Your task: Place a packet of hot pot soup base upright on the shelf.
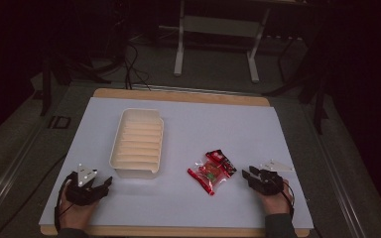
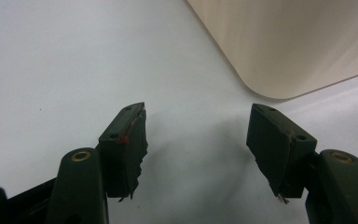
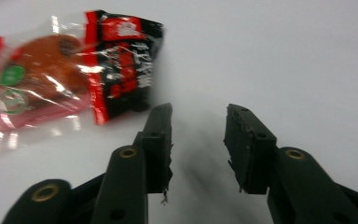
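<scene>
My left gripper (image 1: 100,184) sits open with nothing in it, just left of the tray (image 1: 138,143) at its near end. The snack pack (image 1: 211,170) lies flat to the right of the tray. Its long side runs slanted, one end toward me and the tray, the other end away. My right gripper (image 1: 247,174) is open too, just past the pack. The wrap looks slippery, so I think my jaws could slide off or push it away.
</scene>
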Demonstrator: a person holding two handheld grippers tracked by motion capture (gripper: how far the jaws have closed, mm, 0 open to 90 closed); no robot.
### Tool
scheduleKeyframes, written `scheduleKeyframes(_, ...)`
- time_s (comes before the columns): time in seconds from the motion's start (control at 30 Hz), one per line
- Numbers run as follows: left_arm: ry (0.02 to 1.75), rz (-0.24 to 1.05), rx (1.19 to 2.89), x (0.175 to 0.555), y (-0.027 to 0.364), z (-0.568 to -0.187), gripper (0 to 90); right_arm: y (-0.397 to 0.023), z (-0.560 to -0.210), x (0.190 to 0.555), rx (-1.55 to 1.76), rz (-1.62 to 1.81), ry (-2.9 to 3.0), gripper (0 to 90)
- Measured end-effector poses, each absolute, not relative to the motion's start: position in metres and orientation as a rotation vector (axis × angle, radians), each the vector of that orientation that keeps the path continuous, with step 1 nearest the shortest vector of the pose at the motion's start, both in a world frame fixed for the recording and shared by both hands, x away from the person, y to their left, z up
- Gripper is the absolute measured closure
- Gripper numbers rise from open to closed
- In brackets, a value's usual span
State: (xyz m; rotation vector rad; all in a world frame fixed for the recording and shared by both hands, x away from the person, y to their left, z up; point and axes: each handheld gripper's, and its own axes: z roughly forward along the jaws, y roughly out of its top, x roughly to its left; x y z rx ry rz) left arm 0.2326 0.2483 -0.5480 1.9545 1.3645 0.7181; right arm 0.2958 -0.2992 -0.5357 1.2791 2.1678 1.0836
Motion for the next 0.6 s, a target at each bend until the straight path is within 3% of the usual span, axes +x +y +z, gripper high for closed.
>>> scheduleKeyframes(0.6,1.361,0.722,1.96,0.233,0.248,-0.548,37.9,-0.288,-0.523,0.298,1.327,1.103,2.223,52.8)
